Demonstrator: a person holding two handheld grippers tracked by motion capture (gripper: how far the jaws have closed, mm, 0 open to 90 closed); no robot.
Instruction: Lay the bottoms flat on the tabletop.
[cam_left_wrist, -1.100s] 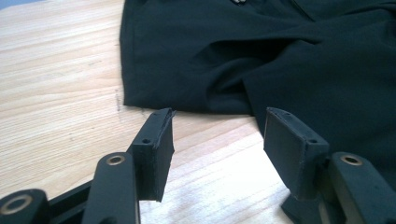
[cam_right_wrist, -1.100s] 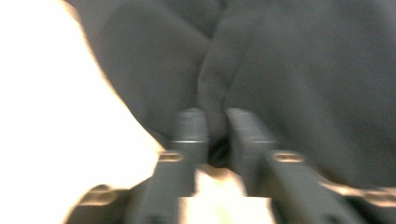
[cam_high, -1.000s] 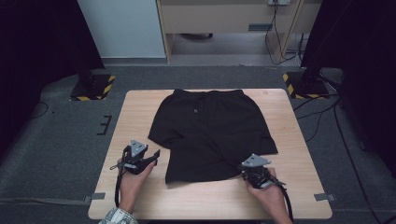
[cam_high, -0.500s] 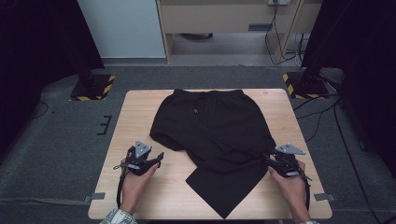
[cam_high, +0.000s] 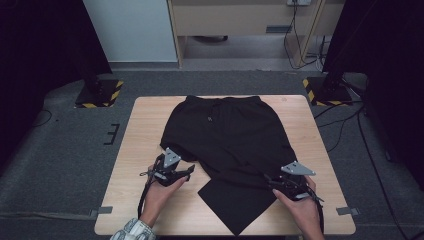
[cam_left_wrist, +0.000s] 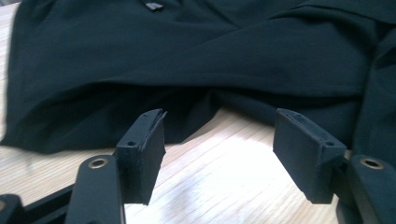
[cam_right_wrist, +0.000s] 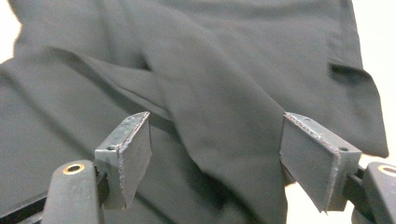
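Black shorts (cam_high: 230, 135) lie on the wooden table (cam_high: 145, 125), waistband at the far side. One leg is folded over toward the front and ends in a pointed flap (cam_high: 235, 207). My left gripper (cam_high: 191, 171) sits at the shorts' left hem; its jaws have just been opening, with bare wood between them (cam_left_wrist: 222, 119) and the shorts (cam_left_wrist: 187, 56) just beyond. My right gripper (cam_high: 269, 180) rests at the flap's right edge. Its jaws have just been opening too, and a fold of the shorts (cam_right_wrist: 224, 140) lies between them (cam_right_wrist: 218, 119), untouched by the pads.
Bare wood (cam_high: 305, 130) borders the shorts on both sides. The flap's tip reaches close to the table's front edge (cam_high: 200, 233). Around the table, two stands with yellow-black bases (cam_high: 100, 92) rest on grey carpet. Cables (cam_high: 345, 125) trail at the right.
The right gripper swung the shorts' leg rightward and forward, then let go and opened; the leg now lies as a pointed flap. The left gripper slid right toward the hem.
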